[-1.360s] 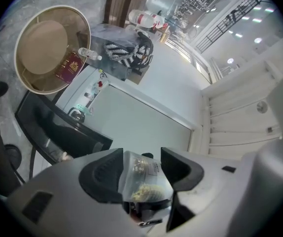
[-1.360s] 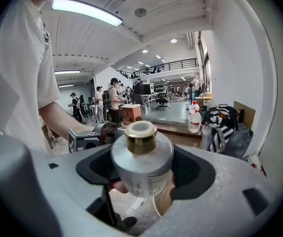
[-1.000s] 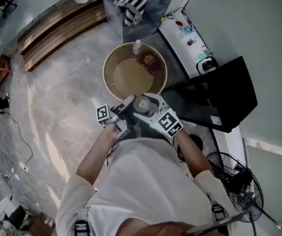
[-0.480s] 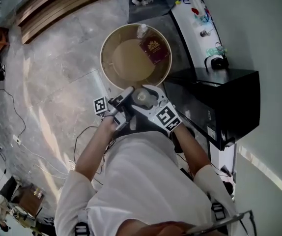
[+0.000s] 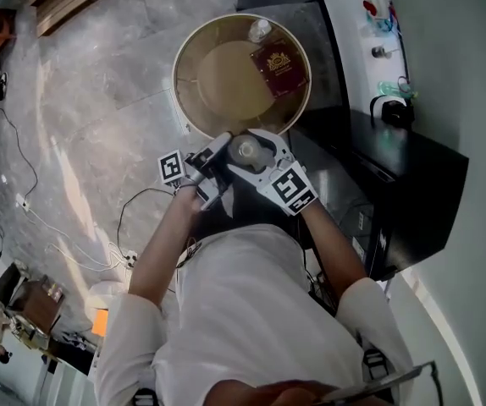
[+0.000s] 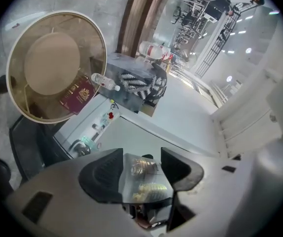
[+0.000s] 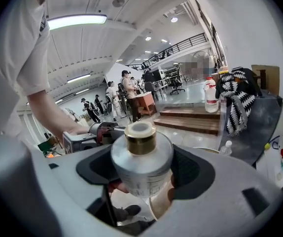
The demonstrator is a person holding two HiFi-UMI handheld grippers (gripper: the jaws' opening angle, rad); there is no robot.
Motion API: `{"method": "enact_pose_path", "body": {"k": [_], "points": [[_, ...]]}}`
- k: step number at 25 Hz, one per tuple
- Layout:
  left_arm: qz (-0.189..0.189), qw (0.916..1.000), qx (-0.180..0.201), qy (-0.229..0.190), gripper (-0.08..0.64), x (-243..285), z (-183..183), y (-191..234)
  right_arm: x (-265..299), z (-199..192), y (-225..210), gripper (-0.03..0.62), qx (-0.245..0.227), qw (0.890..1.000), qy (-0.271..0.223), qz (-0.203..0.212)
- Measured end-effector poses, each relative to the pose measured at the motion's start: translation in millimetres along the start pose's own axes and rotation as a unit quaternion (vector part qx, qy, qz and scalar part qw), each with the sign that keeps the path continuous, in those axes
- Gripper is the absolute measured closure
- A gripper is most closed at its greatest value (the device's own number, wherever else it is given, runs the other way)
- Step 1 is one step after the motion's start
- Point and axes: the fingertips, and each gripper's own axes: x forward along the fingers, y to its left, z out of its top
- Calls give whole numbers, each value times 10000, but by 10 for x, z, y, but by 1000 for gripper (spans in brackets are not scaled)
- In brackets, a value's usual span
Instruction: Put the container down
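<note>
1. Hanging clear of the grey stone floor [image 5: 99, 100], the container [image 5: 245, 151], a silvery bottle with a gold neck, is held upright in front of the person's chest, just at the near rim of a round tan tub [image 5: 194, 57].
2. Clamped on the bottle from either side are the jaws of the right gripper [image 7: 144, 174], spread wide, their dark pads pressing its body.
3. The left gripper [image 6: 141, 174] meets it from the other side. Its jaws are closed on a clear, glassy body with gold print, which appears to be the same container.
4. Both grippers crowd together over the bottle, marker cubes turned outward.
5. Inside the tub, a maroon booklet [image 5: 278, 62] leans against the far-right wall, with a small clear bottle [image 5: 261, 30] at the far edge beside it.
6. A black cabinet [image 5: 412, 167] stands to the right of the tub, against the white wall.
</note>
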Motion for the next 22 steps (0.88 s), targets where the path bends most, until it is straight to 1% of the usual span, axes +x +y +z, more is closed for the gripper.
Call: {"method": "enact_pose_path", "body": {"k": [3,11,16,20,22], "points": [[103,9998,79,-118,339,36,134,173,100,-165,-159,258,90,9999,43,45],[214,9985,-2,-496,339,101,431,622,349,-563,-572,258,486,9988,21,-3],[434,9980,64,-451,339,107,592,863,503,-756,-817,258,693,9974,32,-211],[620,9973,21,-388,339,69,711,1098,619,-993,-1019,258,604,9970,226,-433],[667,9970,35,-383,339,51,818,1219,689,-1136,-1135,258,632,9961,284,-538]]}}
